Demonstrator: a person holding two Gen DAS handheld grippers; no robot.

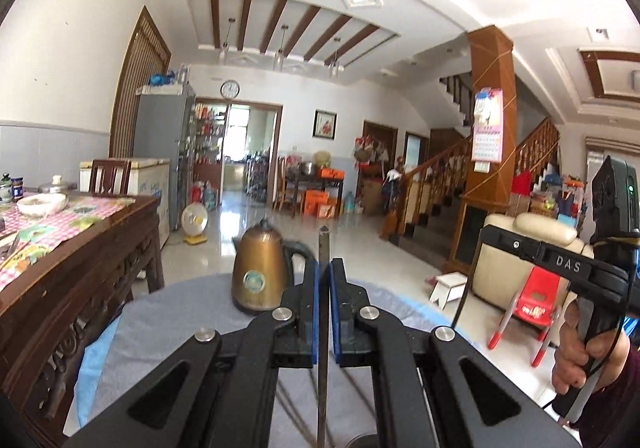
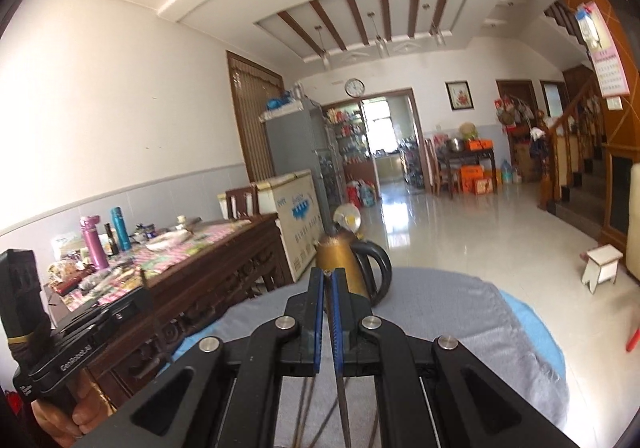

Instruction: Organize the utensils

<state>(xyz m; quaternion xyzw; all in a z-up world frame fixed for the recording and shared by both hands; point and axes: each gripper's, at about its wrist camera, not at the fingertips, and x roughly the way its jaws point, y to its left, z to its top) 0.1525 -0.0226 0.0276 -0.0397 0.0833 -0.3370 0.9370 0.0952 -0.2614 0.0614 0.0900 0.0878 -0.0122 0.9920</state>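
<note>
Chopstick (image 1: pixel 322 288), thin, dark and metal-looking, stands upright, pinched between the blue pads of the left gripper (image 1: pixel 324 268); its tip rises past the fingertips toward 12 o'clock. The right gripper (image 2: pixel 328 276) likewise clamps a second chopstick (image 2: pixel 342 400), whose lower end runs down toward 6 o'clock between the pressed-together pads, while its tip just shows at the fingertips.

Both grippers hang above a round counter (image 1: pixel 192 312) covered by a grey cloth over a blue one. A bronze electric kettle (image 1: pixel 260 268) with a black handle stands on that cloth, just beyond the left gripper at 11 o'clock.

At 9 o'clock in the left wrist view stands a carved dark wooden dining table (image 1: pixel 80 248) with a pink checked cloth, bowls and jars. Beyond lies a glossy tiled floor (image 1: pixel 360 236), a white chest freezer (image 1: pixel 148 183), a grey fridge (image 1: pixel 164 143), a wall clock (image 1: pixel 230 89) over a doorway at 12 o'clock, and a wooden staircase (image 1: pixel 480 167) at 2 o'clock. A red plastic chair (image 1: pixel 536 300) and a cream sofa (image 1: pixel 520 260) sit at 3 o'clock.
</note>
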